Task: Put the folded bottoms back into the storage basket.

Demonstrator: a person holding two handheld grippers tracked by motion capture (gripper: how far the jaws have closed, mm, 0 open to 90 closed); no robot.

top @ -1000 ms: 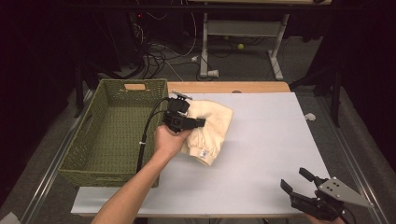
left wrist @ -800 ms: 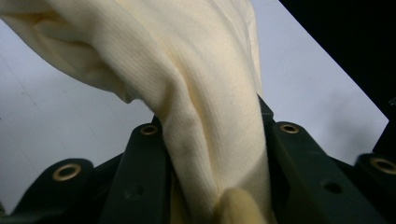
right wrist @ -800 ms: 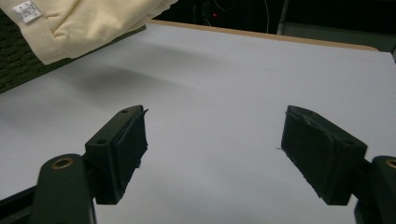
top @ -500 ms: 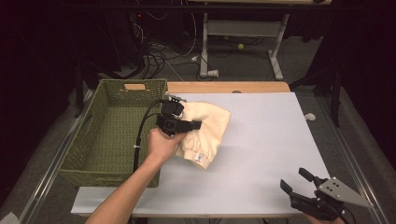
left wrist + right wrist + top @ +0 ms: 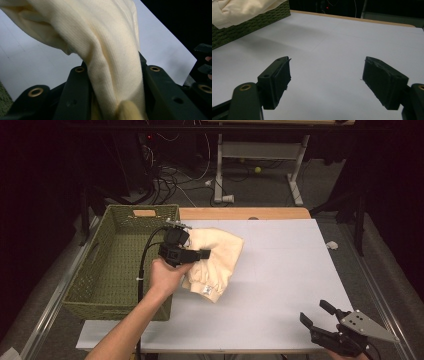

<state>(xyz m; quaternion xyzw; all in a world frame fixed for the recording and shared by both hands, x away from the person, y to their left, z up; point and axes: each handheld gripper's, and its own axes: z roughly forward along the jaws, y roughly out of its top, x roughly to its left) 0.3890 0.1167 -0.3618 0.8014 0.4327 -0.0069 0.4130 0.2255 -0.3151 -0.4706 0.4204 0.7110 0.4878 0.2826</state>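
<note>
Worktop (image 5: 280, 270): white, basket (image 5: 120, 265) at nine o'clock.
Done: your left gripper (image 5: 192, 254) fingers clamp the cream cloth (image 5: 220, 257).
Left: drop it in.
Right gripper (image 5: 320, 320): fingers wide, empty.

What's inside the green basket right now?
In the high view the green basket shows bare woven floor and walls. The left gripper holds the cream cloth beside it, over the white table. The forearm hides its near right corner.

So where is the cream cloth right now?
In the high view the cream cloth is left of the table's middle, just right of the green basket, pinched in the left gripper; its lower end hangs toward the white tabletop.
</note>
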